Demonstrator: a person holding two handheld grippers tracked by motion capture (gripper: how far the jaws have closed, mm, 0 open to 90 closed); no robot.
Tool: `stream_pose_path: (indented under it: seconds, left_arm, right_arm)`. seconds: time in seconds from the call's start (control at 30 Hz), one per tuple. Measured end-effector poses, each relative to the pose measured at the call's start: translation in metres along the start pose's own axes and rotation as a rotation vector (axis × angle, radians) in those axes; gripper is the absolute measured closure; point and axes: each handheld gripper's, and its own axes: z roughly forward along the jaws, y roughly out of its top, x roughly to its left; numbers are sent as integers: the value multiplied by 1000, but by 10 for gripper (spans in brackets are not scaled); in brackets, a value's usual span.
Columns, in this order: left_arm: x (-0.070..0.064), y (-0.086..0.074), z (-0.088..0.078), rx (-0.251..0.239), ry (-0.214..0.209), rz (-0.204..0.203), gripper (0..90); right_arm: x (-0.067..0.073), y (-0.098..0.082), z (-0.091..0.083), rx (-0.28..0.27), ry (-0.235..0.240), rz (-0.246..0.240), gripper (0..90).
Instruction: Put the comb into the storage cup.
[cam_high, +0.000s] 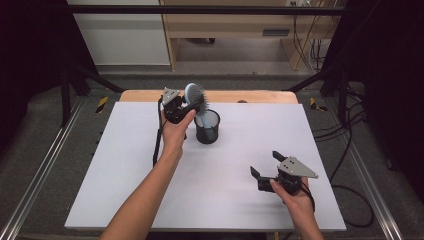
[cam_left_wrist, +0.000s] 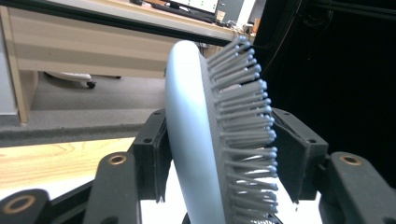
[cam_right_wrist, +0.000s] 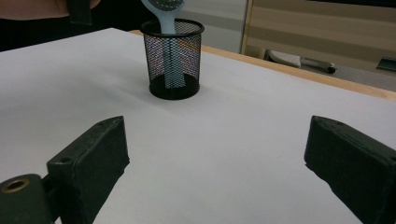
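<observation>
A light blue hairbrush (cam_high: 195, 95) stands with its handle down in a black mesh cup (cam_high: 207, 127) at the back middle of the white table top (cam_high: 125, 165). My left gripper (cam_high: 189, 106) is at the brush head. In the left gripper view the brush head (cam_left_wrist: 196, 140) sits between the pads (cam_left_wrist: 152, 154), back to the left pad, bristles toward the right pad, with slight gaps, so my left gripper (cam_left_wrist: 219, 154) is open. My right gripper (cam_high: 264, 162) rests open and empty at the front right. From the right gripper (cam_right_wrist: 215, 144) I see the cup (cam_right_wrist: 173, 58) and brush handle (cam_right_wrist: 163, 14) ahead.
The table's wooden back edge (cam_high: 250, 96) lies just behind the cup. A desk (cam_high: 225, 25) and cables (cam_high: 350, 130) stand on the floor beyond and to the right. Metal rails (cam_high: 40, 165) run along both sides of the table.
</observation>
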Motion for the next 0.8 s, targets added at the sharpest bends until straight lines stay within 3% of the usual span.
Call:
stream_pose_path:
  seconds: [0.13,0.8]
  left_arm:
    - [4,-2,0,9,7,-4,373]
    - [15,-6,-4,15,32,-31,331]
  right_arm:
    - [0,0,0,1,-1,0,62]
    - [1,0,1,4,3,4,59]
